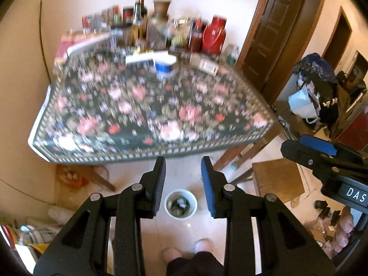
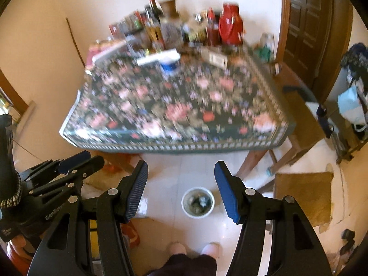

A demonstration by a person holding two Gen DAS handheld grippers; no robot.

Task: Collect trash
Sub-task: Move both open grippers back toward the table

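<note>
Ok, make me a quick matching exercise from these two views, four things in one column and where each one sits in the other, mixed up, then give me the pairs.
Things:
1. white bin
2. red flask
3. blue and white cup
4. wooden stool

Places:
A. far end of the table, among the bottles
B. on the floor tiles in front of the table, with scraps inside
C. on the floor off the table's right corner
D. on the floral tablecloth, in front of the bottles

Pairs: 1-B, 2-A, 3-D, 4-C
</note>
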